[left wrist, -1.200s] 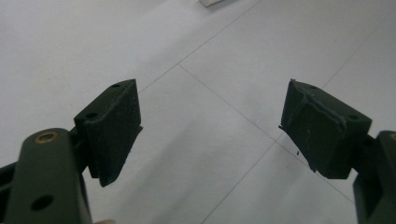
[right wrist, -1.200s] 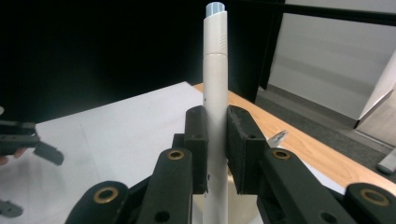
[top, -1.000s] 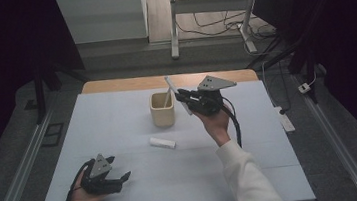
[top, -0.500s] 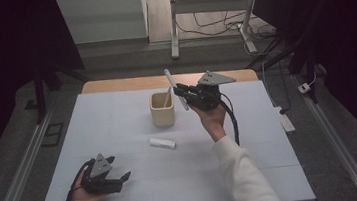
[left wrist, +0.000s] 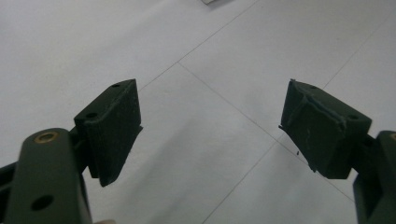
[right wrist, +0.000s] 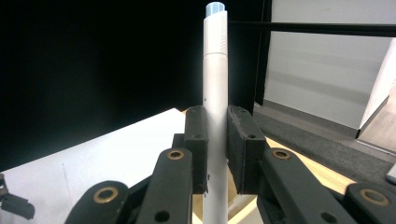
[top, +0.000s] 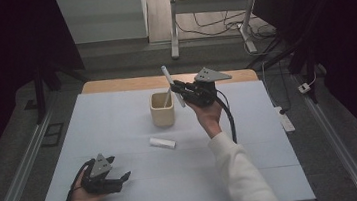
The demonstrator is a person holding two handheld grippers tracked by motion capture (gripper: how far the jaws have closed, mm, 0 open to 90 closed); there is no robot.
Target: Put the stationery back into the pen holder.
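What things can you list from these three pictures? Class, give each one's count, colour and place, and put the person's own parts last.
Marker pen: one, white with a pale blue tip, clamped in the right gripper's jaws, raised beside the cup.
Cup: one, beige, square, standing mid-table, with a thin stick leaning inside.
Cap-like cylinder: one, white, lying on the mat in front of the cup.
Mat: one, pale blue-white, covering the wooden table.
Left gripper: one, black, jaws open, resting low at the mat's near left.
Right gripper: one, black, held up right of the cup.
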